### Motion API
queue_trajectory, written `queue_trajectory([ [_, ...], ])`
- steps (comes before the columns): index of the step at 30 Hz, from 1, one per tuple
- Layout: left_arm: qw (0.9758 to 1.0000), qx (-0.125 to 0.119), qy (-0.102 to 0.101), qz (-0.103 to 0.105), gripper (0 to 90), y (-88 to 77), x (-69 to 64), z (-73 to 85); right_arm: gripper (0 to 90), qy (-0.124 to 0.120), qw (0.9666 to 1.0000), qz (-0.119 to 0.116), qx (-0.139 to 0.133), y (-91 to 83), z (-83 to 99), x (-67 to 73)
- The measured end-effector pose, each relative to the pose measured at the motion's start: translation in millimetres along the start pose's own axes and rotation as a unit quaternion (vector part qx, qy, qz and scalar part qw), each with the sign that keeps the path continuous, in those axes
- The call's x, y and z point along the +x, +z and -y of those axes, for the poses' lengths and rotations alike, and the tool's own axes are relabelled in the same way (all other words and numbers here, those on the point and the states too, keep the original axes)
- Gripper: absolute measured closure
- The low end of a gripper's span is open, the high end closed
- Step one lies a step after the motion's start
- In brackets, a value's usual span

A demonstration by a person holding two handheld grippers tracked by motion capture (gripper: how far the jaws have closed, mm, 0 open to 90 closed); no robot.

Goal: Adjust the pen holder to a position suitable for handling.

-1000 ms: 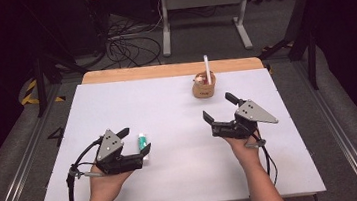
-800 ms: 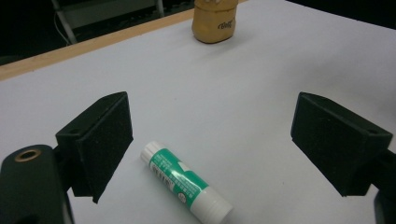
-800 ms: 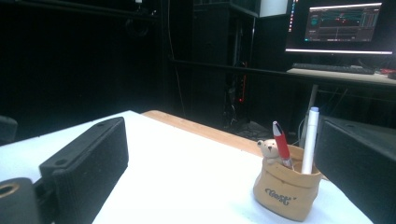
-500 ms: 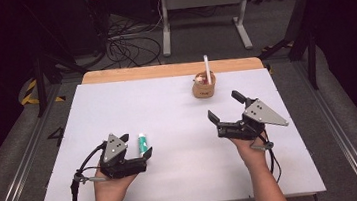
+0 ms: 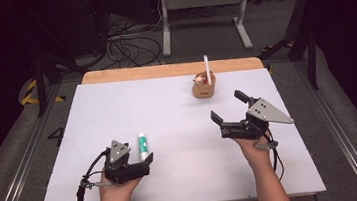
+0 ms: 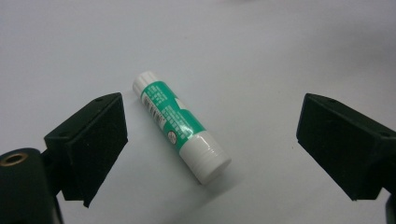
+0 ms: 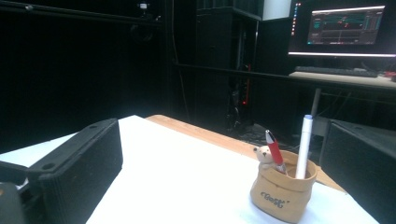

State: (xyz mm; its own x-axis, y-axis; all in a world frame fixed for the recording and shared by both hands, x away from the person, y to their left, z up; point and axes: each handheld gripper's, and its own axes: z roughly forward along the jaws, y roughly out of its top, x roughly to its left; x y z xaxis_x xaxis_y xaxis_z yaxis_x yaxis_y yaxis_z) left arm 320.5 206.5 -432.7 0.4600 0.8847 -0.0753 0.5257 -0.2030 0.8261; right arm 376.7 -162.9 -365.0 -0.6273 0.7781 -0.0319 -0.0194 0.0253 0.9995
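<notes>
Glue stick (image 6: 181, 126) between wide left tongs (image 6: 210, 144)

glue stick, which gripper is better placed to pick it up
Left. The left gripper has just been opening its jaws, and the glue stick lies on the table between them, untouched. The right gripper faces the pen holder.

Lab — monitor (image 7: 348, 25), cables (image 5: 128, 45)

A white surface (image 5: 179, 125) with a wooden far edge stands in a dark room, cables (image 5: 128, 48) on the grey floor (image 5: 15, 143) behind, a lit monitor (image 7: 345, 28) beyond.
</notes>
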Motion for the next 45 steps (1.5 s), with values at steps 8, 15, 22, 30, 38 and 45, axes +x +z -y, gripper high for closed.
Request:
queue_trajectory([
  [8,0.9992,0.025,-0.021,-0.023,8.0,10.6,-6.3,0.7,0.0,-0.007,1.0000,0.000,0.003,-1.3,-2.8,1.4],
  [15,0.9962,0.048,-0.042,-0.060,8.1,18.5,-12.3,3.7,0.1,-0.012,0.9999,0.007,0.001,-3.0,-4.6,1.6],
  [22,0.9929,0.072,-0.059,-0.074,15.3,27.5,-14.7,6.4,0.3,-0.013,0.9999,0.007,-0.002,-3.0,-5.0,2.4],
  [30,0.9922,0.084,-0.044,-0.080,30.1,33.6,-14.6,9.5,0.5,-0.015,0.9999,0.005,-0.001,-2.2,-5.2,4.5],
  [38,0.9919,0.085,-0.035,-0.088,40.7,34.1,-11.8,13.7,0.7,-0.015,0.9999,0.005,-0.002,-2.3,-5.5,5.0],
  [45,0.9928,0.082,-0.025,-0.083,46.8,32.5,-9.3,14.5,0.9,-0.017,0.9998,0.004,-0.002,-2.1,-5.7,5.7],
])
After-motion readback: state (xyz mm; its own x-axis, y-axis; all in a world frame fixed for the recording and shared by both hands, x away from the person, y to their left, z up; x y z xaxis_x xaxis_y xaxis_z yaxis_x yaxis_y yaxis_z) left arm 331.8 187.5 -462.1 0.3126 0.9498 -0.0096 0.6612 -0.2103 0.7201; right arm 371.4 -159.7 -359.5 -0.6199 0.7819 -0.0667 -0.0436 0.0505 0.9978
